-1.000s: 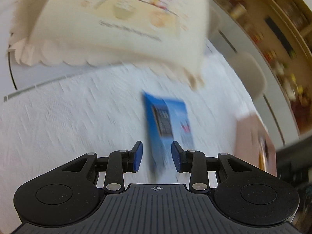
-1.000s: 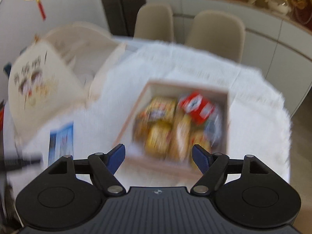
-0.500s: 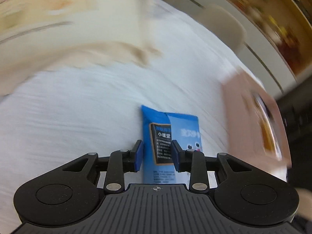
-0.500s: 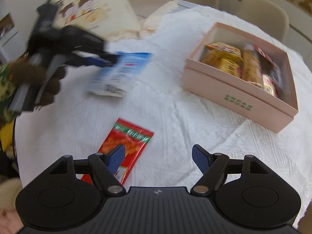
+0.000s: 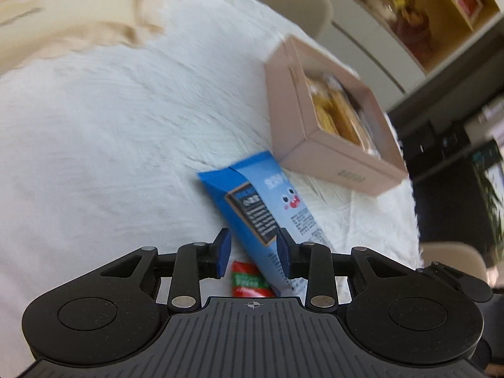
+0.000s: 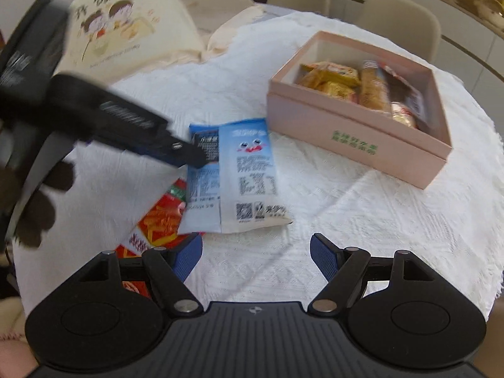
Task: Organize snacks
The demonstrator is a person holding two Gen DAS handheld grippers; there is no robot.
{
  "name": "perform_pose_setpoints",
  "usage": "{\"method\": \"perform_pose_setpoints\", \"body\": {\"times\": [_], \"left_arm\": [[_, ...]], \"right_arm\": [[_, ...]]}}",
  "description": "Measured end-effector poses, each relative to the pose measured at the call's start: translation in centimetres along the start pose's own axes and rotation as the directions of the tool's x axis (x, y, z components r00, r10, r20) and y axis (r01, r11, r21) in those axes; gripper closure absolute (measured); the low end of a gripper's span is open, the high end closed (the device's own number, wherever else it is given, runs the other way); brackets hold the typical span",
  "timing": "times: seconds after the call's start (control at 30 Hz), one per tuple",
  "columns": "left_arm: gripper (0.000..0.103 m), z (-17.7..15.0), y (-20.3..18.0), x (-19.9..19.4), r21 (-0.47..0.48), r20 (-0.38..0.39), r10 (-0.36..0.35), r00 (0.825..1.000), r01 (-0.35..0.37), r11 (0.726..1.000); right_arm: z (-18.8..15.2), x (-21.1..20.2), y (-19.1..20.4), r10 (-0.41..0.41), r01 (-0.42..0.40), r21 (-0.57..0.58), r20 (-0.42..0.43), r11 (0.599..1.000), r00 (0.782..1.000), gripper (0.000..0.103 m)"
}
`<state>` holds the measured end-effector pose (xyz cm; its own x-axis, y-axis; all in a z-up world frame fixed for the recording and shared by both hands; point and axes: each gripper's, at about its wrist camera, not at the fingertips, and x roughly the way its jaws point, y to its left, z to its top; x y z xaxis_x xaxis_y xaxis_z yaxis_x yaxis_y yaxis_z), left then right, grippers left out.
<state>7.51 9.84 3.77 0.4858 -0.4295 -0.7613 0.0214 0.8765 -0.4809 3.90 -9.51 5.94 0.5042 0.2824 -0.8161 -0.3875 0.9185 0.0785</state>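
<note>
The blue snack packet (image 5: 267, 208) (image 6: 233, 173) is held above the desk (image 5: 94, 157) (image 6: 346, 208), between the pink box (image 5: 327, 132) (image 6: 362, 126) and the near edge of the desk. The left gripper (image 5: 252, 249) (image 6: 189, 154) has its jaws pinching this packet from both sides, near its upper part, so the white lower end with the printed codes hangs free toward the right-wrist camera. The packet shows a small cartoon face on the light blue side and a dark label on the other side.

Under the packet lies a red snack packet (image 5: 249, 280) (image 6: 157, 220) flat on the white cloth; from the right-wrist view the blue packet covers its upper corner, and I cannot tell if they touch.

The pink box stands open on the desk, just beyond the blue packet, and it holds several yellow and orange snack packets (image 6: 334, 78) packed side by side.

The right gripper (image 6: 255, 255) is over the near edge of the desk with its jaws spread wide and nothing between them; its left finger is above the red packet.

A cream bag with a cartoon print (image 6: 126, 31) stands at the far left of the desk, and beige chairs (image 6: 400, 19) are behind it.
</note>
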Motion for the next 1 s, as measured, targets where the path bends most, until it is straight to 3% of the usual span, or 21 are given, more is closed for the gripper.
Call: {"method": "perform_pose_setpoints", "body": {"times": [0.17, 0.27, 0.43, 0.6, 0.77, 0.9, 1.0], "left_arm": [[0.067, -1.7, 0.2, -2.1, 0.029, -0.025, 0.08, 0.996, -0.079, 0.996], [0.067, -3.7, 0.3, -2.9, 0.068, -0.066, 0.106, 0.992, -0.101, 0.993], [0.067, -6.1, -0.1, -3.0, 0.071, -0.112, 0.053, 0.992, -0.045, 0.996], [0.067, -6.8, -2.1, -2.6, 0.131, -0.11, 0.084, 0.99, -0.069, 0.989], [0.066, -6.7, -4.2, -0.9, 0.186, -0.129, 0.11, 0.986, -0.085, 0.979], [0.066, -6.6, -6.4, 1.1, 0.249, -0.157, 0.138, 0.978, -0.096, 0.964], [0.065, -6.0, -7.7, 2.1, 0.263, -0.146, 0.153, 0.977, -0.11, 0.958]], "right_arm": [[1.8, 1.3, -0.8, 0.056, -0.055, 0.118, -0.004, 0.992, 0.998, 0.026], [3.5, 3.7, 0.0, 0.047, -0.047, 0.095, -0.002, 0.994, 0.999, 0.026], [4.9, 7.8, 1.8, 0.017, -0.018, -0.003, -0.09, 1.0, 0.996, 0.017], [3.8, 5.8, 1.7, 0.069, -0.07, -0.012, -0.089, 0.997, 0.994, 0.022], [0.2, 1.5, -1.2, -0.039, 0.039, 0.019, -0.026, 0.999, 0.999, 0.022], [-2.4, -0.6, -3.9, -0.203, 0.203, 0.065, 0.002, 0.977, 0.979, 0.022], [-4.1, -1.1, -5.5, -0.239, 0.24, 0.127, -0.018, 0.963, 0.971, 0.02]]}}
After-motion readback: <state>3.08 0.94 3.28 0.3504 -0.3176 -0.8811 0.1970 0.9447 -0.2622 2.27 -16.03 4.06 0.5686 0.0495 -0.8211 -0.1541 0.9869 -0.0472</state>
